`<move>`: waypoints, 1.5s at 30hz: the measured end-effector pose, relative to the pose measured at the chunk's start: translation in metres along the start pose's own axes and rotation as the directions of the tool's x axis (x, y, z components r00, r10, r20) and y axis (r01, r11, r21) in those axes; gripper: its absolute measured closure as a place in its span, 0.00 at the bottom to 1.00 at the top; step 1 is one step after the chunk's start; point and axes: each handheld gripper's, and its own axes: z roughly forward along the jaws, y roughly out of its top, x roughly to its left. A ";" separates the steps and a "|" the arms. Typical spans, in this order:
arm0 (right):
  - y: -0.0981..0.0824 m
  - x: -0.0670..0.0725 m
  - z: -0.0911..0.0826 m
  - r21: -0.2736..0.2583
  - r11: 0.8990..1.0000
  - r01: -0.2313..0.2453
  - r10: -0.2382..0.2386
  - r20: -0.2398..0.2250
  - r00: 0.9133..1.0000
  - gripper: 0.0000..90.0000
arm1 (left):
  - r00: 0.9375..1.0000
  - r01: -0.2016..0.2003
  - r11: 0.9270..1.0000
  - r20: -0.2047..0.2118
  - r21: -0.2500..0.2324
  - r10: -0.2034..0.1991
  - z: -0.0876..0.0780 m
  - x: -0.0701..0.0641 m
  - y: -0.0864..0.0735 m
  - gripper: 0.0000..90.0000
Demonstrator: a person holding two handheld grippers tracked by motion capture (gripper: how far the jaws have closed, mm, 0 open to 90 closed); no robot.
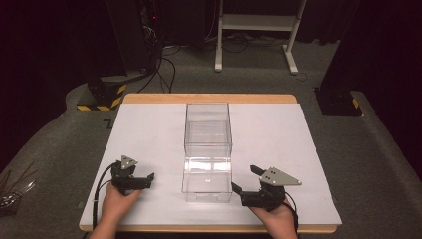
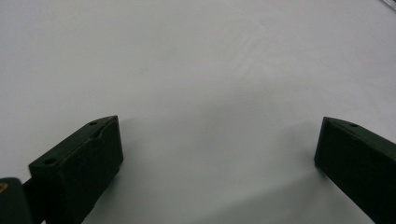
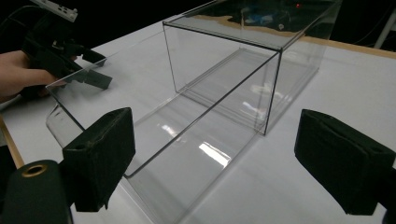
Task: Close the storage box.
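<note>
Here the clear acrylic box (image 1: 208,149) lies mid-table between the left gripper (image 1: 144,180) and right gripper (image 1: 244,180), both wide open and empty; its slick, see-through walls could slip or skid under an off-centre pinch.
</note>
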 end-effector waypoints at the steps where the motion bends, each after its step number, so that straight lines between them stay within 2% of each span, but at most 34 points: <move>1: 0.000 0.003 0.000 -0.003 1.000 0.003 -0.003 -0.008 1.000 0.14 | 1.000 0.000 1.000 0.000 0.000 0.000 0.000 0.000 0.000 0.01; 5: -0.002 0.009 0.002 0.006 1.000 0.014 -0.013 -0.033 0.999 0.14 | 1.000 0.000 1.000 -0.001 0.000 0.000 0.000 0.000 0.000 0.01; 12: -0.005 0.012 0.005 0.013 1.000 0.002 -0.001 -0.057 0.998 0.14 | 1.000 0.000 1.000 0.000 0.000 0.000 0.000 0.000 0.000 0.01; 13: -0.006 0.011 0.008 0.037 0.999 -0.003 0.006 -0.067 0.998 0.14 | 1.000 0.000 1.000 0.000 0.000 0.000 0.000 0.000 0.000 0.01; 17: -0.009 0.012 0.012 0.051 0.999 -0.012 0.016 -0.079 0.997 0.14 | 1.000 0.000 1.000 0.000 0.000 0.000 0.000 0.000 0.000 0.01; 20: -0.010 0.013 0.013 0.055 0.998 -0.012 0.016 -0.080 0.997 0.14 | 1.000 0.000 1.000 0.000 0.000 0.000 0.000 0.000 0.000 0.01; 24: -0.014 0.017 0.016 0.069 0.997 0.017 -0.011 -0.085 0.996 0.15 | 1.000 0.000 1.000 0.000 0.000 0.000 0.000 0.000 0.000 0.01; 29: -0.017 0.016 0.019 0.078 0.997 0.012 -0.005 -0.081 0.997 0.15 | 1.000 0.000 1.000 0.000 0.000 0.000 0.000 0.000 0.000 0.01; 45: -0.023 0.017 0.030 0.112 0.994 0.020 -0.008 -0.109 0.994 0.16 | 1.000 -0.001 1.000 -0.002 0.000 0.001 0.000 0.000 0.000 0.01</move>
